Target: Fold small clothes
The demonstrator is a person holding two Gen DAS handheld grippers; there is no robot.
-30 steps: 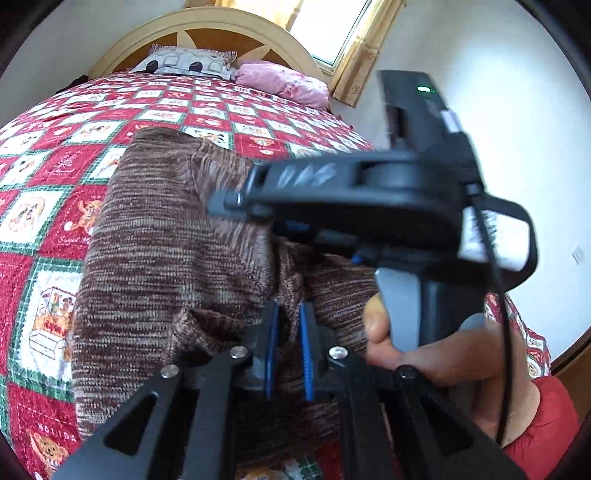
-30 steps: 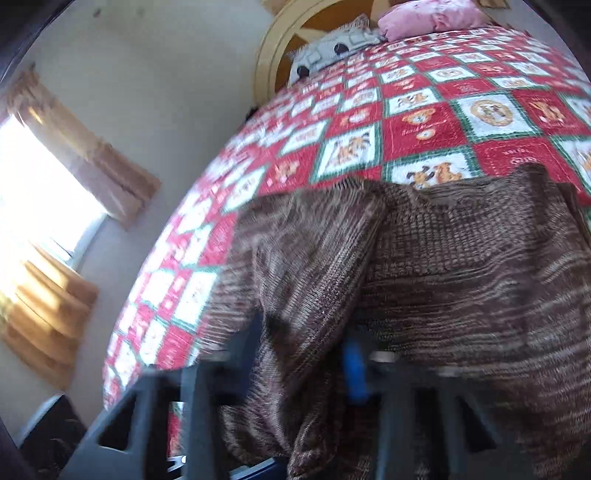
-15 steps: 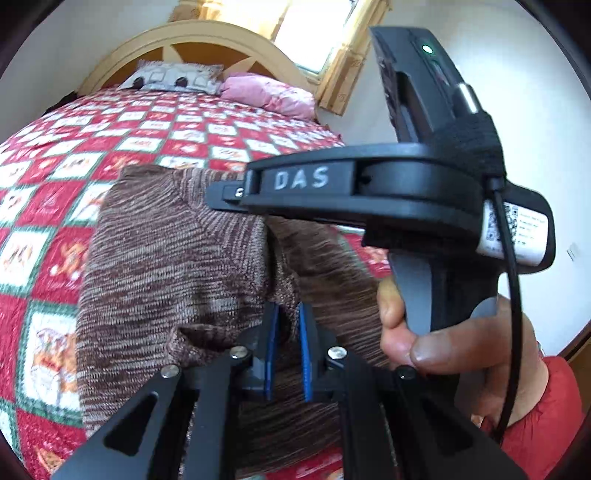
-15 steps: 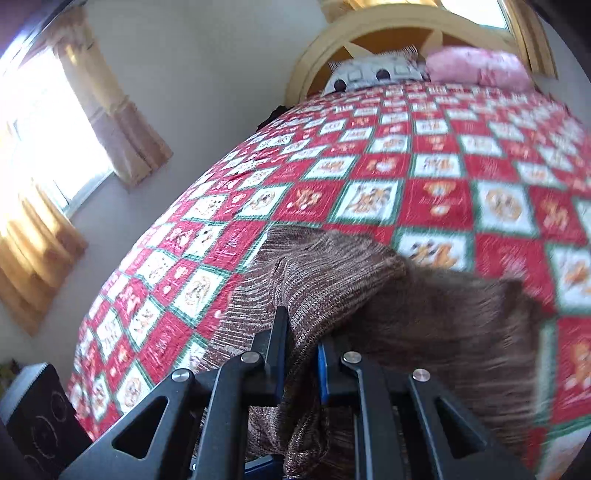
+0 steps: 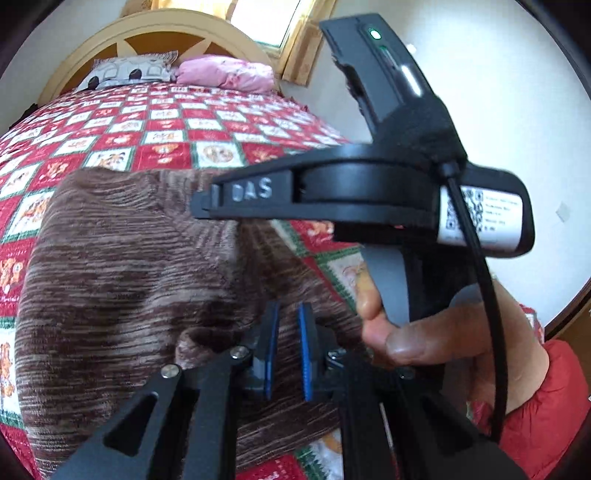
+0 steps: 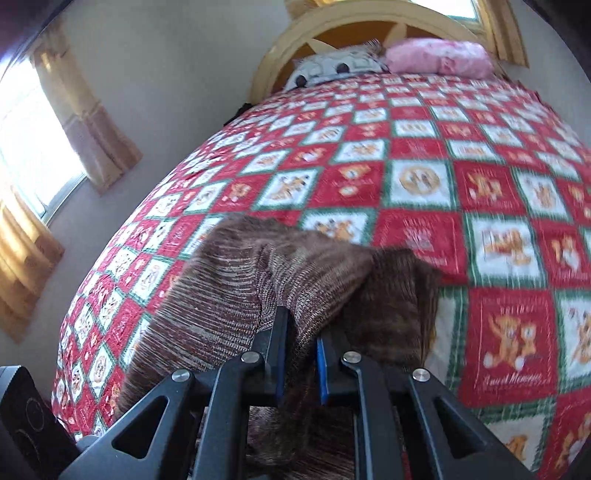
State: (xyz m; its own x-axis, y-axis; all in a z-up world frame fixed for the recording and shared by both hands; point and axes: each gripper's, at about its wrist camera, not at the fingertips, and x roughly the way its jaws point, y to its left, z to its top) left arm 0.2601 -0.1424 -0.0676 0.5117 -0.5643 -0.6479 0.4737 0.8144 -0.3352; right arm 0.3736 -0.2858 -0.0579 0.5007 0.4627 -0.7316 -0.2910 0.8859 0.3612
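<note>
- Left wrist view: a bed (image 5: 229,122) fills the room, covered by a quilt (image 5: 166,136) of red and white squares edged in green, each with a small bear-like picture. At its far end stands an arched, pale wooden headboard (image 5: 147,29) with a grey-and-white patterned pillow (image 5: 129,70) and a pink pillow (image 5: 225,75) against it. A curtained window (image 5: 266,22) sits in the corner beyond; the wall (image 5: 498,92) to the right is plain white.
- Right wrist view: the same quilt runs up to the headboard, and a second bright window (image 6: 26,147) with tan curtains (image 6: 88,122) is on the left wall. A black box-like object (image 6: 26,417) sits low at the left edge — what it is cannot be told.
- The brown knit sweater (image 5: 122,280) lies on the near part of the quilt, striped in dark and light brown, partly bunched and lifted.
- The left hand-held gripper (image 5: 286,354) has its blue-padded fingers drawn close together with sweater fabric between them, pinching a fold near the garment's lower right side.
- The right hand-held gripper (image 6: 299,354) is likewise closed on a raised ridge of the sweater (image 6: 295,280), which drapes down from the pads onto the bed on both sides.
- In the left wrist view the right hand (image 5: 424,332) grips the other device's handle; a red sleeve (image 5: 546,417) shows below it.
- Writing: raised letters "DAS" on that device's black arm, a white label (image 5: 480,218) with a QR code whose small print is unreadable, and a lit green lamp on top. One red quilt square carries script too blurred to read surely.
</note>
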